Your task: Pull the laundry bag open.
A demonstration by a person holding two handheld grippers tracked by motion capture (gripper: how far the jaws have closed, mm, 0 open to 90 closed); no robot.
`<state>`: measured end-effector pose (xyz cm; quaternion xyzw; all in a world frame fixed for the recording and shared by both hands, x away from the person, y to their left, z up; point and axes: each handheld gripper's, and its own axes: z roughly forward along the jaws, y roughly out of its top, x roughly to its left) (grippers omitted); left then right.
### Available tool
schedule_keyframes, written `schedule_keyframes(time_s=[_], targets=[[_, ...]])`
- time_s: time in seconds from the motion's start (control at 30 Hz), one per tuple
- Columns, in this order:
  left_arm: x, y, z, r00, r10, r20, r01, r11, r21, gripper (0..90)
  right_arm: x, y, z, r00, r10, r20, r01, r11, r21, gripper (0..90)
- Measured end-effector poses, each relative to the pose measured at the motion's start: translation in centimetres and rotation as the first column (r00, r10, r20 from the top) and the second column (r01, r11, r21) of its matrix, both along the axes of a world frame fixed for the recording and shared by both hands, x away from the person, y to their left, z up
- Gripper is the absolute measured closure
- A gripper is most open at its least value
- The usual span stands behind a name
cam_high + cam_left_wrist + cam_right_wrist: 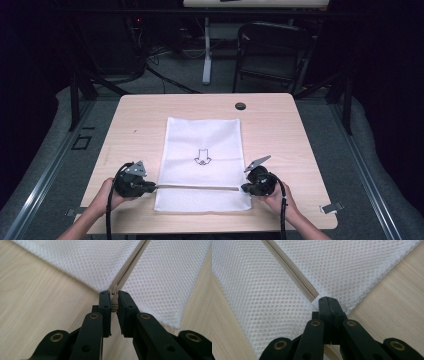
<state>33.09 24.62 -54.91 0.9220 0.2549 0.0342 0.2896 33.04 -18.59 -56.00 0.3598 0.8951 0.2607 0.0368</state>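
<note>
A white mesh laundry bag (202,162) lies flat in the middle of the wooden table (280,120), its zipper (197,187) running across the end nearest the person. The left gripper (152,186) sits at the bag's left edge, its jaws clamped on the zipper pull (114,302), which shows as a pale tab squeezed between the black pads. The right gripper (245,188) is at the bag's right edge, jaws pressed tight on the fabric end of the zipper tape (316,301), pinning that corner down. To my eye this is the zipping step, with the slider at the bag's left end and the far end anchored. The next move, I'd judge, calls for a steady pull along the zipper line while the right side holds firm, keeping the mesh from bunching. Left of the bag there's a strip of bare table before the edge, and a similar strip to its right; a small dark cap (240,106) sits beyond the bag's far end, well clear
</note>
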Motion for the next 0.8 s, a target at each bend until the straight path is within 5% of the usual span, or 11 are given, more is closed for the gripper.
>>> schedule_keyframes(time_s=[0.8], targets=[[-0.04,-0.04,-0.08,0.9989,0.04,-0.023,-0.041,0.999,-0.016,81.7,-0.19,-0.01,-0.04,0.9997,0.009,0.022,-0.009,1.0,-0.001,90.0]])
